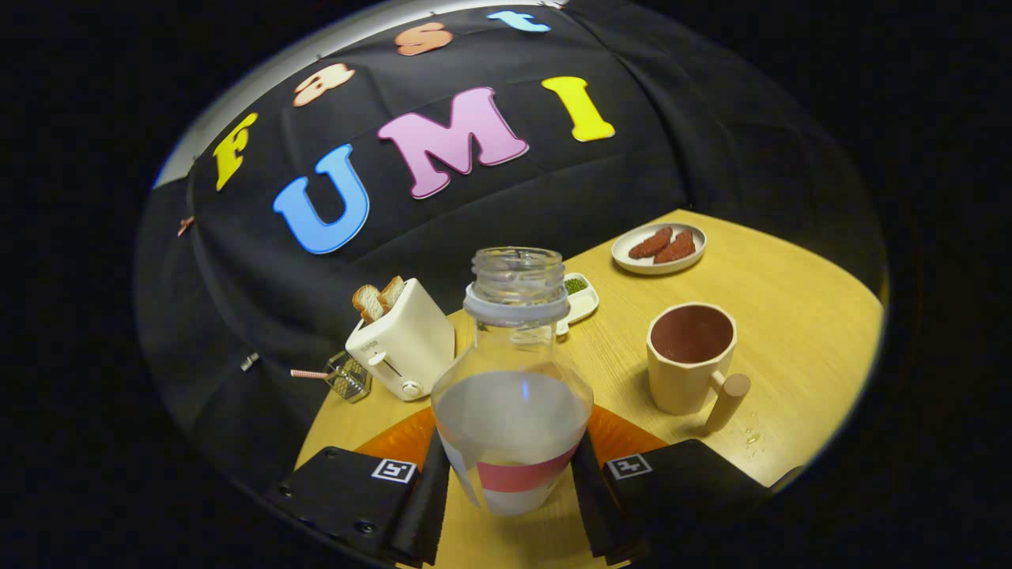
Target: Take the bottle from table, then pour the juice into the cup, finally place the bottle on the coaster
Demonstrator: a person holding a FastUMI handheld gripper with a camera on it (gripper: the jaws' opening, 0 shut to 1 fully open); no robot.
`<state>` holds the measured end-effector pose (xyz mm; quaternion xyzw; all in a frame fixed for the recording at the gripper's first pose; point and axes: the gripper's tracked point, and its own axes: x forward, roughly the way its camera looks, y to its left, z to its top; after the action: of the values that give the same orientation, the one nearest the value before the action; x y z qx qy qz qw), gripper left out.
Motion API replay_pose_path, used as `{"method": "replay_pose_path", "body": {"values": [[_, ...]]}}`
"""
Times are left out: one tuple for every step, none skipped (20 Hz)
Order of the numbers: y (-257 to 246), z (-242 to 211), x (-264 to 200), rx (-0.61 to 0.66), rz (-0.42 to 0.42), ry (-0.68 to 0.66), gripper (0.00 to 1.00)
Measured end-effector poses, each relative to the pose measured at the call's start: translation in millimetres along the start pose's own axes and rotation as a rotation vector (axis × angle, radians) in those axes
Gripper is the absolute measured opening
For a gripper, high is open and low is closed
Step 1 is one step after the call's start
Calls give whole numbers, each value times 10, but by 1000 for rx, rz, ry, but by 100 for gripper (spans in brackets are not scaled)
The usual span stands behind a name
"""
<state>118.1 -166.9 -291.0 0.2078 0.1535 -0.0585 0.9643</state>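
Gripped between both fingers of the gripper (510, 482), the uncapped bottle (512, 395) is held upright, so the pour is probably aimed at the cup (689, 357) near two o'clock, coaster (624, 435) showing just behind.

We see clear bottle (512, 411), uncapped, upright, clamped between gripper (510, 482) fingers over orange coaster (624, 431); beige cup (690, 357) with wooden handle just beyond, upright.
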Motion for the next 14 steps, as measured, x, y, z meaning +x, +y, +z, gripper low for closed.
{"method": "replay_pose_path", "body": {"values": [[1, -6, 12, -69, -13, -14, 72], [34, 13, 29, -127, -19, -35, 72], [84, 50, 56, -178, -23, -54, 72], [131, 90, 97, -223, -27, -73, 72], [160, 134, 145, -267, -33, -91, 72], [183, 195, 202, -307, -43, -112, 72], [231, 262, 289, -343, -52, -132, 72], [263, 325, 375, -375, -59, -150, 72], [293, 389, 474, -404, -66, -168, 72], [308, 432, 584, -428, -76, -176, 72], [317, 458, 703, -439, -79, -181, 72], [328, 477, 827, -441, -76, -188, 72], [331, 506, 950, -441, -79, -191, 72], [302, 524, 1063, -443, -90, -193, 72]]}}
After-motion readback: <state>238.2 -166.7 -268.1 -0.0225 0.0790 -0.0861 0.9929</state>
